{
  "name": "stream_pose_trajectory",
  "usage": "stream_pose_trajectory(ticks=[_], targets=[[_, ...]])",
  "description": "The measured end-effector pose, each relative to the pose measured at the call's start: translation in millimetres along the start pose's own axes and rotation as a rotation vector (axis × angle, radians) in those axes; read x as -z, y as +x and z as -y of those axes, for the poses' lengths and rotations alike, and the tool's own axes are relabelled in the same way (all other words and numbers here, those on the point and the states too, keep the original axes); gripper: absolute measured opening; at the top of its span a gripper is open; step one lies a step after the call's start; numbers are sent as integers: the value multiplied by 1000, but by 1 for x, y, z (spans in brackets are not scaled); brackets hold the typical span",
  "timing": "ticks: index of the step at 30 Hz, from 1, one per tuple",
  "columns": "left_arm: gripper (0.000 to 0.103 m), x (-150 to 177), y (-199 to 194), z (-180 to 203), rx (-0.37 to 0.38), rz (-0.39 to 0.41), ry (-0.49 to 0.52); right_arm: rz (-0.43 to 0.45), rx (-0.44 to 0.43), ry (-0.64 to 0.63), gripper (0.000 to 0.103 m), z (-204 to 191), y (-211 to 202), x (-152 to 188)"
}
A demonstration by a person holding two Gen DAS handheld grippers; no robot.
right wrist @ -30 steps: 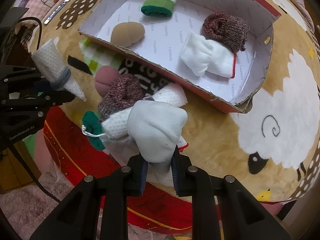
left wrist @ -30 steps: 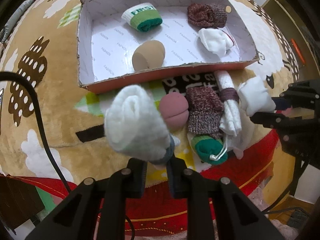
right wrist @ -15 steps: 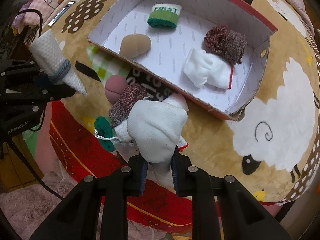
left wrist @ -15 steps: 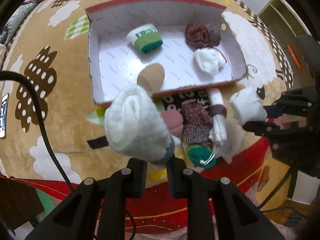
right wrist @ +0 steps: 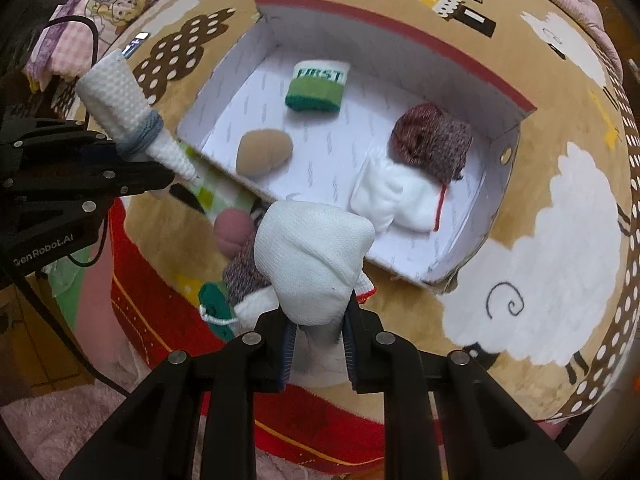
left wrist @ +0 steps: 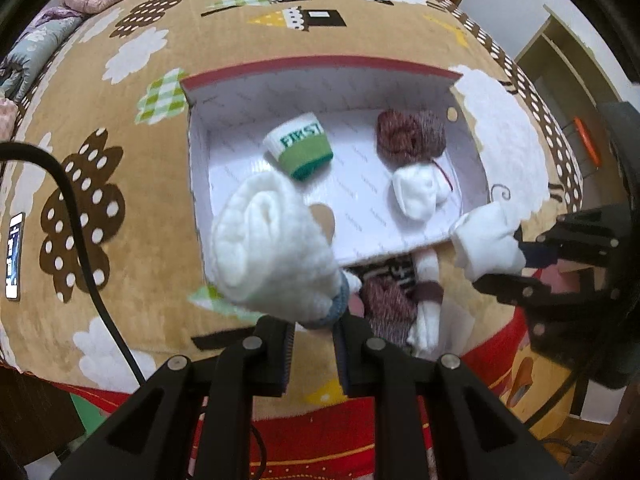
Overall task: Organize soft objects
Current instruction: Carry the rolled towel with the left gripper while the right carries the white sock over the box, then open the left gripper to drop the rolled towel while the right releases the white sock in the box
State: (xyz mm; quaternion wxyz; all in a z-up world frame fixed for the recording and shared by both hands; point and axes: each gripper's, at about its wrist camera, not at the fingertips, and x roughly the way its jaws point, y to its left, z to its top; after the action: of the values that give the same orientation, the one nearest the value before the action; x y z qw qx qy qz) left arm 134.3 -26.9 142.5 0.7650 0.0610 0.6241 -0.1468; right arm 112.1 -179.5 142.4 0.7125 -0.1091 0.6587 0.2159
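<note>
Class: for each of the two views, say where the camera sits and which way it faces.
Left wrist: behind the left gripper, facing down at its white roll and the box.
Right wrist: behind the right gripper, facing down at its white sock.
Shared: box, green sock, each other's gripper.

Box [right wrist: 404, 28] open on top, free to enter from above. Floor bare in the middle and near-right; green-white roll [right wrist: 318, 86] far, tan ball [right wrist: 264, 157] near-left, maroon roll [right wrist: 432, 140] and white bundle [right wrist: 394, 198] right. Sock heap [right wrist: 240, 264] crowds blanket [right wrist: 540, 300] just before near wall.
</note>
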Motion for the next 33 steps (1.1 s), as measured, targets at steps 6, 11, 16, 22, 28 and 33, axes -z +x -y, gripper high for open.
stream_pose_trajectory(ticks=[6,11,16,22,28,33], targets=[[18,-16,11,2,10,-9,-5,8,3,2,22,4,5,-15],[18,-30,17,3,-3,1,-1,16,4,11,22,12,9,-29],[18,-42,28,0,-1,-16,-9,19,1,23,22,21,18,-42],[18,-55,45,-6,-4,-31,-28,6,-21,48,22,33,32,-54],[18,-59,60,-7,-6,-47,-26,-11,-34,59,22,39,46,-60],[18,-60,67,-7,-6,-44,-22,-23,-40,62,22,42,56,-62]])
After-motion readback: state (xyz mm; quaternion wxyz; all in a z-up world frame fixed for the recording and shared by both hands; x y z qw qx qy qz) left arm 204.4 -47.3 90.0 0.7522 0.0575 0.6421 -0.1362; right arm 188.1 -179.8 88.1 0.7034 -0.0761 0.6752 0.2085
